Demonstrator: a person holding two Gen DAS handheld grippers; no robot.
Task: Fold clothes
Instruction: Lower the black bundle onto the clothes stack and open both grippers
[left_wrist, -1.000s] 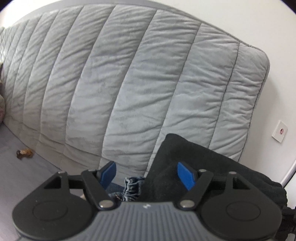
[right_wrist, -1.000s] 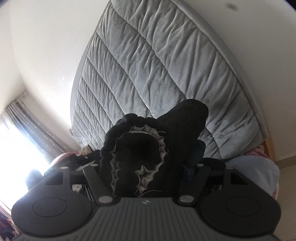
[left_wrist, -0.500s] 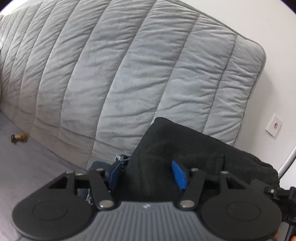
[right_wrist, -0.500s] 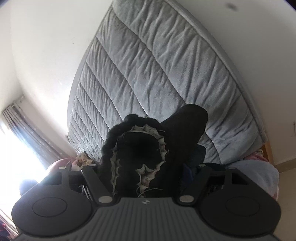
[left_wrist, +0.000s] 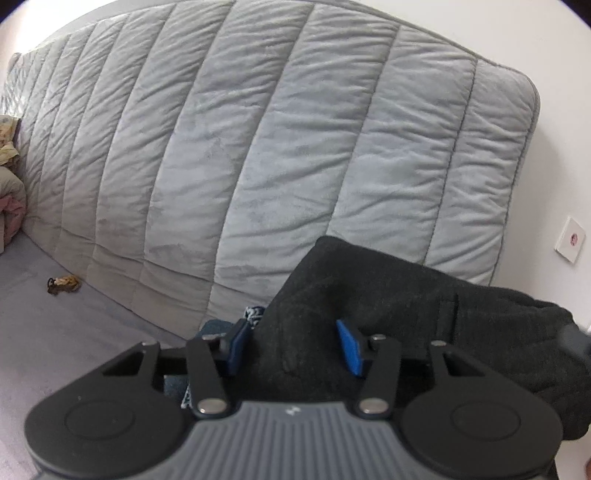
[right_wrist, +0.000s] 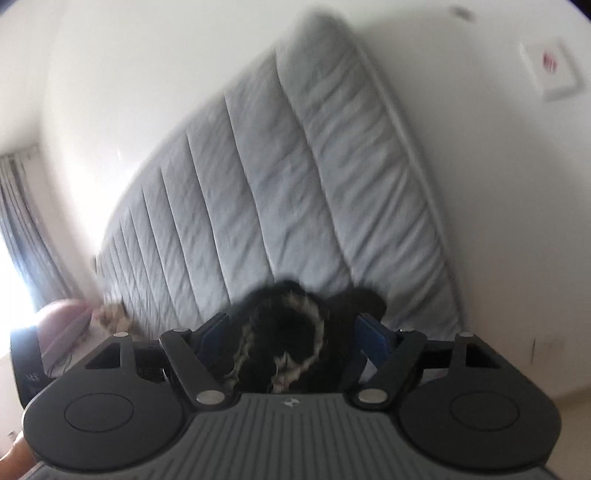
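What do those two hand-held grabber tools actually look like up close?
They look alike. The left gripper and the right gripper each have a ribbed grey body with a small white logo, two round black discs, black linkage arms with silver rivets, and blue pads on the fingers. No cables or sleeves are visible.

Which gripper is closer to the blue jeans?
Left. The left hand-held gripper is closing around black cloth right beside the blue jeans. The right hand-held gripper holds a black frilly garment; no jeans show there.
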